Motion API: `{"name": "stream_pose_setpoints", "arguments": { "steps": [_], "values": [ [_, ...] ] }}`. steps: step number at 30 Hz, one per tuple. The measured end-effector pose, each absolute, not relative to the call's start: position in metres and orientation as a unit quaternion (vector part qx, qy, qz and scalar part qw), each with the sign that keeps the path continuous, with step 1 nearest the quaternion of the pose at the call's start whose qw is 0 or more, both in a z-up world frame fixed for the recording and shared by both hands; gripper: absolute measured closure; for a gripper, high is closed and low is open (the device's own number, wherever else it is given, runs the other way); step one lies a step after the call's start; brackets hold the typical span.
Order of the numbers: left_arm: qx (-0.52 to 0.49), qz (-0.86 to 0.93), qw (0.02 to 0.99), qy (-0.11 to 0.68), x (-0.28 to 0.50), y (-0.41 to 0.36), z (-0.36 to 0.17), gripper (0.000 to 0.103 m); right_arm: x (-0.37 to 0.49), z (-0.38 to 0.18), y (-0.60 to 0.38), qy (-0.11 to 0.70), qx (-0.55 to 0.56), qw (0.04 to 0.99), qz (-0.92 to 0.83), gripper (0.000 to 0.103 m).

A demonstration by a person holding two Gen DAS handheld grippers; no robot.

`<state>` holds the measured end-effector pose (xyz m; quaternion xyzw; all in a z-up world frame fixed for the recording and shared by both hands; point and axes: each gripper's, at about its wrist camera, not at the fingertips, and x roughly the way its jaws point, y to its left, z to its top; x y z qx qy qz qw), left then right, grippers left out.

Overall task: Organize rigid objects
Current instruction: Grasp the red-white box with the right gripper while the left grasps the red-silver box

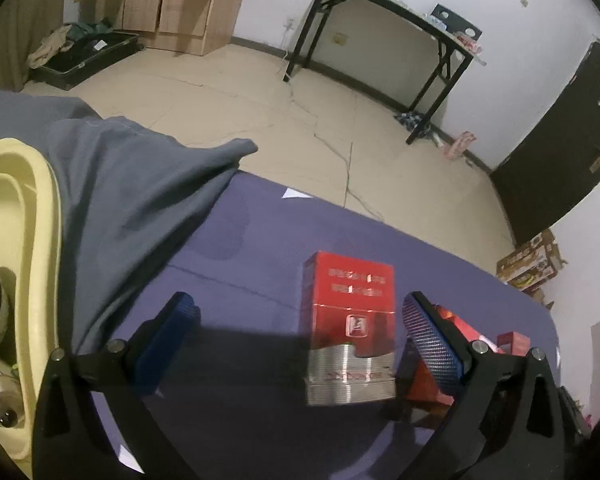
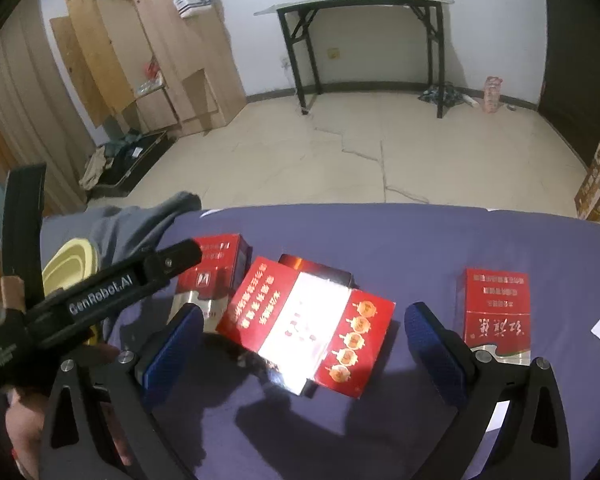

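A red and silver box (image 1: 350, 328) stands upright on the purple tablecloth (image 1: 240, 280) between the fingers of my open left gripper (image 1: 300, 344), closer to the right finger and touching neither. The same box shows in the right wrist view (image 2: 214, 276). My right gripper (image 2: 302, 344) is open, with a flat red and white box (image 2: 308, 324) tilted between its fingers, resting on a darker box (image 2: 324, 270). A third red box (image 2: 496, 312) lies to the right. The left gripper's body (image 2: 100, 300) crosses the right wrist view at left.
A yellow plastic basin (image 1: 16, 240) sits at the table's left, partly under a grey cloth (image 1: 120, 180). More red boxes (image 1: 460, 332) lie past the left gripper's right finger. Beyond the table edge there is tiled floor, a black folding table (image 2: 360, 4) and a wooden wardrobe (image 2: 140, 40).
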<state>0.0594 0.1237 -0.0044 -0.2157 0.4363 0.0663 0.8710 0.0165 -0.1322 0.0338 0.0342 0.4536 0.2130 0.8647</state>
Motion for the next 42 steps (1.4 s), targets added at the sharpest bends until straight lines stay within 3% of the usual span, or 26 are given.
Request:
{"name": "stream_pose_setpoints", "arguments": {
  "steps": [9, 17, 26, 33, 38, 39, 40, 42],
  "values": [
    [-0.218, 0.082, 0.876, 0.423, 0.057, 0.132, -0.002, 0.0, 0.015, 0.008, -0.092, 0.453, -0.015, 0.873, 0.181, 0.001],
    [-0.172, 0.048, 0.868, 0.463, 0.067, 0.108, -0.015, 0.0, 0.017, -0.002, -0.103, 0.442, -0.046, 0.877, 0.183, 0.003],
    [-0.174, 0.044, 0.857, 0.483, 0.073, 0.105, -0.028, 0.0, 0.018, -0.004, -0.148, 0.48, 0.018, 0.849, 0.219, 0.005],
    [-0.154, 0.031, 0.867, 0.473, 0.073, 0.097, -0.028, 0.002, 0.017, -0.004, -0.141, 0.484, -0.01, 0.849, 0.213, 0.007],
    [-0.099, 0.041, 0.871, 0.48, 0.075, 0.082, -0.033, 0.014, 0.016, -0.004, -0.144, 0.484, -0.008, 0.847, 0.218, 0.008],
    [-0.085, 0.045, 0.872, 0.48, 0.075, 0.08, -0.033, 0.022, 0.015, -0.004, -0.144, 0.484, -0.009, 0.848, 0.218, 0.008],
    [-0.077, 0.046, 0.874, 0.478, 0.074, 0.079, -0.033, 0.036, 0.014, -0.004, -0.144, 0.482, -0.011, 0.848, 0.219, 0.009],
    [-0.064, 0.038, 0.879, 0.47, 0.072, 0.079, -0.031, 0.045, 0.013, -0.004, -0.142, 0.478, -0.018, 0.85, 0.22, 0.009]
  ]
}}
